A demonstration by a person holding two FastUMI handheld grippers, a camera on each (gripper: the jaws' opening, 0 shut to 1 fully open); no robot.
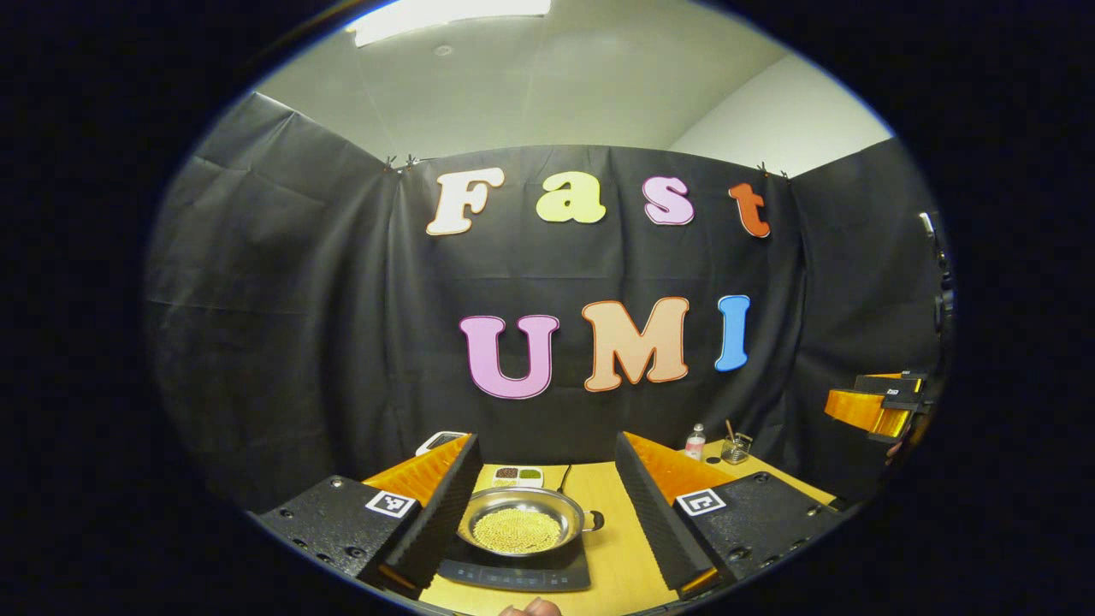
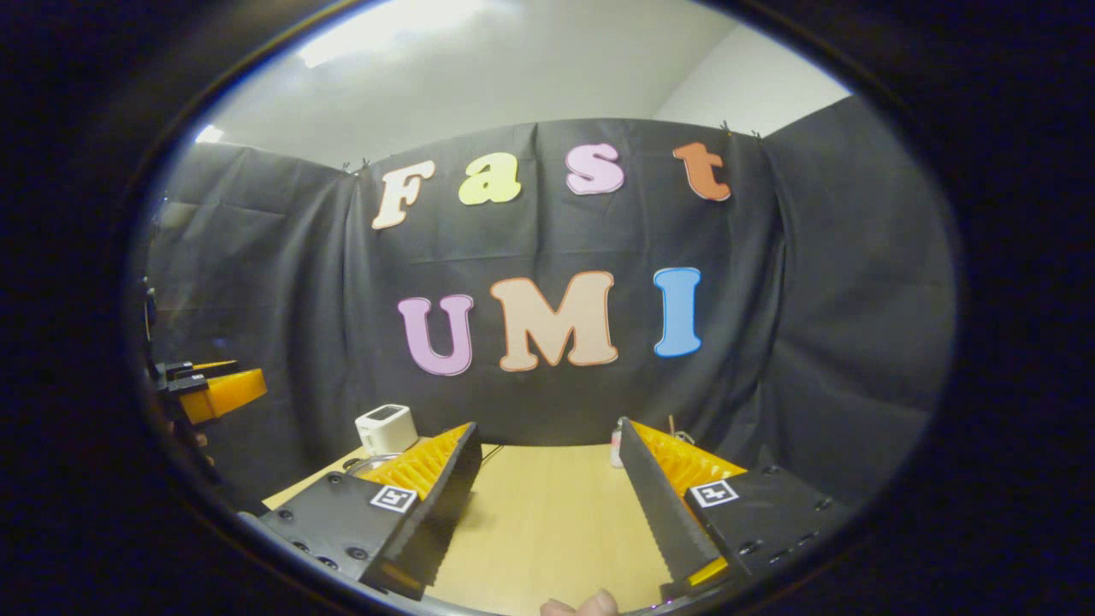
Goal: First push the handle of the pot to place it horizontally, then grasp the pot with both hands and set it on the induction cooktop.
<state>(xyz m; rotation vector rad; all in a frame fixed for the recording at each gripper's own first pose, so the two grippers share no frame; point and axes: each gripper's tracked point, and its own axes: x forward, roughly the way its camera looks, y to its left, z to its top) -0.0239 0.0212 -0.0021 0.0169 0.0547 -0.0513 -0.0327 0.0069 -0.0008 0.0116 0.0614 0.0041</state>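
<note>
Pot [image 1: 522,524] placement is seen in the left gripper view: the steel pan sits on the black induction cooktop [image 1: 516,571], ahead of the left gripper [image 1: 543,505] and framed in the gap between its two fingers, apart from both. A layer of small yellow grains covers the pot's bottom. Its short dark handle [image 1: 592,519] sticks out toward the gripper's right finger side, lying roughly level. The left gripper's fingers are spread wide apart, with nothing clamped between them. A square black-and-white marker [image 1: 391,503] is fixed on each finger block (a coded pattern, not readable text). Beyond the pot, a small white dish [image 1: 517,474] with dark and green contents lies on the wooden table [image 1: 629,565], and a cable runs back from the cooktop. Farther off to the right of the fingers, a small bottle [image 1: 695,441] and a glass jar [image 1: 736,447] stand near the cloth wall. The right gripper [image 1: 881,406] is seen at the far right edge, raised above the table.

In the right gripper view, the right gripper's own fingers [image 2: 650,505] are likewise held wide apart over bare tabletop, gripping nothing. A small white device [image 2: 386,428] stands beyond its left finger, and the left gripper [image 2: 214,389] appears at the far left edge. No legible brand or label writing can be made out on any item.
</note>
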